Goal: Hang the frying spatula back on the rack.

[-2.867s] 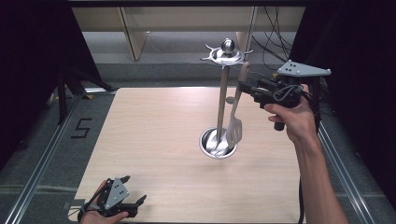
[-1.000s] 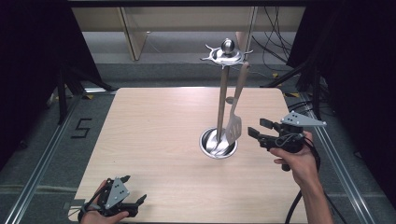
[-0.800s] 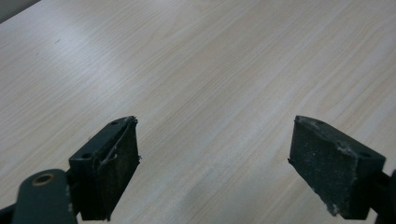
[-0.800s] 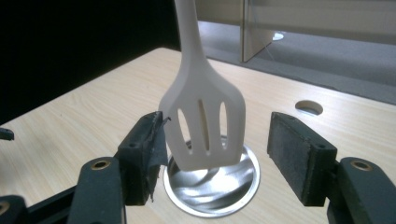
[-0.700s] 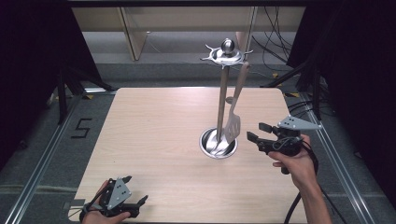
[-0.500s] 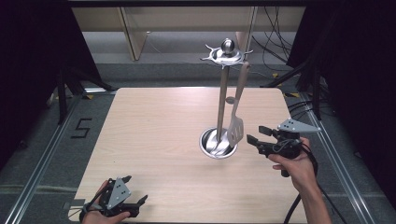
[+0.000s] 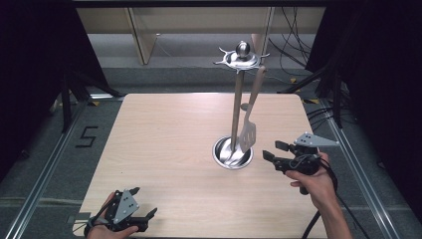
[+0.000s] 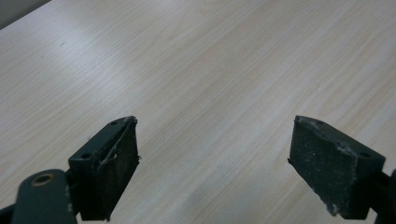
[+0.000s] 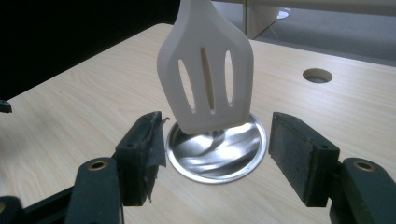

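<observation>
A steel utensil stand (image 7: 237,102) rises from a round shiny base (image 7: 232,154) (image 9: 215,148) on the wooden table (image 7: 164,139). From its top ring (image 7: 241,57) hangs a pale slotted spatula (image 7: 248,130) (image 9: 205,77), blade just above the base. My right gripper (image 7: 270,151) (image 9: 215,156) sits low to the right of the base, jaws open and pointed at it, nothing between them. The spatula blade hangs beyond the jaws. My left gripper (image 7: 147,215) (image 8: 215,163) rests at the table's near left edge, open over bare wood.
A round cable hole (image 9: 317,75) lies in the tabletop behind the stand. Metal rails (image 7: 45,174) run along both sides of the table. Cables (image 7: 293,45) and dark curtains stand at the back right. The right gripper's cable (image 7: 318,219) trails towards the near edge.
My right gripper has let go of the spatula handle, which now hangs from the ring, and has sunk to table height beside the base. The left gripper has stayed put.
</observation>
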The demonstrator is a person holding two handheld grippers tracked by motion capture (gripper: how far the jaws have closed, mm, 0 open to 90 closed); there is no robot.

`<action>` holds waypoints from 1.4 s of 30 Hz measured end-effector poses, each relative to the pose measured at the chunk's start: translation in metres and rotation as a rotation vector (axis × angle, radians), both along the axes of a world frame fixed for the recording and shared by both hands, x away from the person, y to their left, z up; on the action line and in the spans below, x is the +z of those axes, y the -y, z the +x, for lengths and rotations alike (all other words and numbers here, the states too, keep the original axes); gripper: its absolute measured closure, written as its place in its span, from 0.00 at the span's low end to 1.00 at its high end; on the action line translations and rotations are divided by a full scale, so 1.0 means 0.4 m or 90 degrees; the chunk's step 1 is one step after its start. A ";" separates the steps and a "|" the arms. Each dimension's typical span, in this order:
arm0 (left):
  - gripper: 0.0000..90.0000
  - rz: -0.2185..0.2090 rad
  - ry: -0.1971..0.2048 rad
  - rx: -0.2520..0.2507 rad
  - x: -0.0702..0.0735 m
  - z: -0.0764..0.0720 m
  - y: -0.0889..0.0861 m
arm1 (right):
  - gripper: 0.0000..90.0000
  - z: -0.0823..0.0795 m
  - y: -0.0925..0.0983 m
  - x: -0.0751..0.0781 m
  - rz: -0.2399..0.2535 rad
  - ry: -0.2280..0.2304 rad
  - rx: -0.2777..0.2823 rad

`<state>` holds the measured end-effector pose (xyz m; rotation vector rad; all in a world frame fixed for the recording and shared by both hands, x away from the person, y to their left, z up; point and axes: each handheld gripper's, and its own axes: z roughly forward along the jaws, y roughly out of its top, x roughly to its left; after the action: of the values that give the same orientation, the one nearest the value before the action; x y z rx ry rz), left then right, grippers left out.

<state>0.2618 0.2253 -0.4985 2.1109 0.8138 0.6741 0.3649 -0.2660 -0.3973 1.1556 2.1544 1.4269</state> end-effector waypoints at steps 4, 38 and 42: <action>0.17 -0.004 -0.003 0.006 0.000 -0.005 -0.001 | 0.40 0.003 0.002 -0.012 0.011 -0.004 -0.003; 0.17 -0.006 0.000 -0.011 -0.002 -0.001 -0.002 | 0.35 -0.026 -0.008 -0.071 -0.043 -0.020 0.027; 0.17 -0.006 0.001 -0.010 -0.002 -0.001 -0.002 | 0.35 -0.028 -0.011 -0.080 -0.039 -0.019 0.028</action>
<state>0.2614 0.2260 -0.4991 2.1062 0.7970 0.6614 0.3535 -0.2617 -0.4292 1.1204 2.2406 1.3594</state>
